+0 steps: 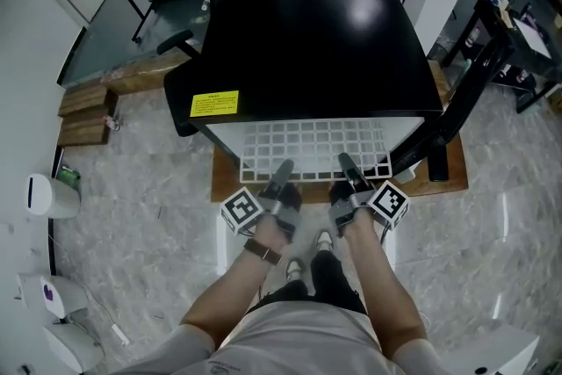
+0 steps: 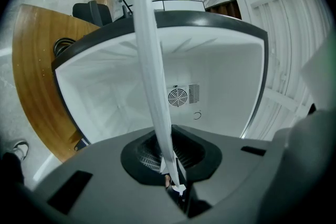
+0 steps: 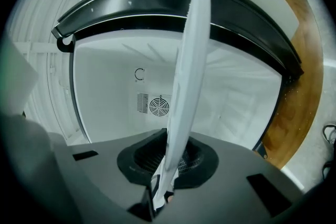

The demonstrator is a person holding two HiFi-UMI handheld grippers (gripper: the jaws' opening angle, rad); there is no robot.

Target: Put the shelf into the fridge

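Note:
A white wire grid shelf (image 1: 314, 148) sticks out of the open front of a small black fridge (image 1: 316, 39). My left gripper (image 1: 283, 174) is shut on the shelf's near edge at the left, my right gripper (image 1: 349, 169) on the same edge at the right. In the left gripper view the shelf (image 2: 152, 71) runs edge-on from the jaws into the white fridge interior (image 2: 210, 76). The right gripper view shows the shelf (image 3: 186, 81) edge-on too, with the fridge's back wall and fan vent (image 3: 157, 106) behind it.
The fridge stands on a low wooden platform (image 1: 443, 180). Its open door (image 1: 470, 97) hangs at the right. A black office chair (image 1: 184, 44) and wooden blocks (image 1: 86, 114) are at the left, white bins (image 1: 48, 195) on the marble floor.

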